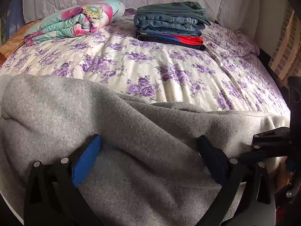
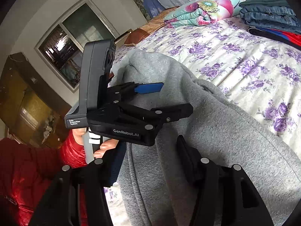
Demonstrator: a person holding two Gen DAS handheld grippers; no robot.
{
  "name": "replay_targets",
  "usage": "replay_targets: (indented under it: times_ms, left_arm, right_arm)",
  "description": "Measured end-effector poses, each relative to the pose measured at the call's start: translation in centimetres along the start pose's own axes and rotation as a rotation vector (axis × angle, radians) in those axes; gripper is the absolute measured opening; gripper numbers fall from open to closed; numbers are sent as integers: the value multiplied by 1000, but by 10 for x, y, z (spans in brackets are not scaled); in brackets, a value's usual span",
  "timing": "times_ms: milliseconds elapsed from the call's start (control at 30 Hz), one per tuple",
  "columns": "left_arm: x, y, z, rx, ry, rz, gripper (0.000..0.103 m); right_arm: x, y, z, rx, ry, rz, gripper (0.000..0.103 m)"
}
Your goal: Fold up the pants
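Grey fleece pants (image 1: pixel 131 131) lie bunched across the near edge of the bed; they also fill the right wrist view (image 2: pixel 216 131). My left gripper (image 1: pixel 148 141) is open, its blue-padded fingers (image 1: pixel 88 156) spread wide over a raised fold of the grey cloth. The left gripper also shows in the right wrist view (image 2: pixel 169 98), open above the pants. My right gripper (image 2: pixel 148 160) is open, its fingers (image 2: pixel 188 156) straddling the pants' near edge. Part of the right gripper shows at the far right of the left wrist view (image 1: pixel 270 141).
The bed (image 1: pixel 150 62) has a cream cover with purple flowers. A stack of folded jeans and clothes (image 1: pixel 171 22) sits at the back. A rolled floral quilt (image 1: pixel 75 20) lies back left. A pillow (image 1: pixel 239 41) lies at the right. A window (image 2: pixel 75 37) and cabinet are left.
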State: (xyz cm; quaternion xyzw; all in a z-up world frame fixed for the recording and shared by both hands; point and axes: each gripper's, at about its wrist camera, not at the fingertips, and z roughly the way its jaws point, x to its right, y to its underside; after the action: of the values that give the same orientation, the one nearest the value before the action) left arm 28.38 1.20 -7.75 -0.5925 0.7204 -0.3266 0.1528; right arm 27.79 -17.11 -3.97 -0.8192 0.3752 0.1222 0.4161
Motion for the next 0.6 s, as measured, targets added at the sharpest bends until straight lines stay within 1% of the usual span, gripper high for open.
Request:
replay_targets:
  times_ms: [67, 100, 133, 200, 233, 267, 333, 367, 400, 433, 500, 533, 600]
  left_arm:
    - [-3, 1, -2, 9, 23, -14, 98]
    - [-4, 3, -4, 11, 25, -11, 98]
    - [-3, 4, -4, 14, 23, -1, 98]
    - [-1, 7, -7, 22, 10, 15, 98]
    - [0, 7, -7, 24, 7, 18, 98]
    - [-1, 8, -7, 24, 8, 17, 98]
    - [-2, 8, -7, 26, 16, 13, 98]
    - [-3, 8, -7, 27, 19, 13, 98]
    - [-3, 8, -8, 27, 21, 12, 98]
    - [-3, 8, -8, 27, 21, 12, 98]
    - [-3, 8, -8, 28, 22, 14, 98]
    - [-4, 8, -8, 29, 24, 13, 98]
    - [-5, 8, -9, 32, 31, 11, 98]
  right_arm:
    - [1, 0, -7, -1, -21, 0, 57]
    - [4, -1, -15, 30, -39, 20, 57]
    - [10, -4, -25, 72, -62, 67, 57]
    - [27, -16, -41, 162, -137, 181, 57]
    - [35, -24, -45, 197, -151, 245, 57]
    - [44, -33, -43, 206, -140, 309, 57]
    - [61, -53, -27, 183, -97, 407, 56]
    - [69, -61, -15, 152, -87, 442, 52]
    - [75, -67, -2, 118, -83, 476, 38]
    - [80, -70, 10, 85, -77, 513, 27]
    - [82, -71, 27, 34, -33, 530, 15]
    - [80, -69, 33, 25, -7, 525, 13]
    - [78, -64, 33, 29, 7, 545, 13]
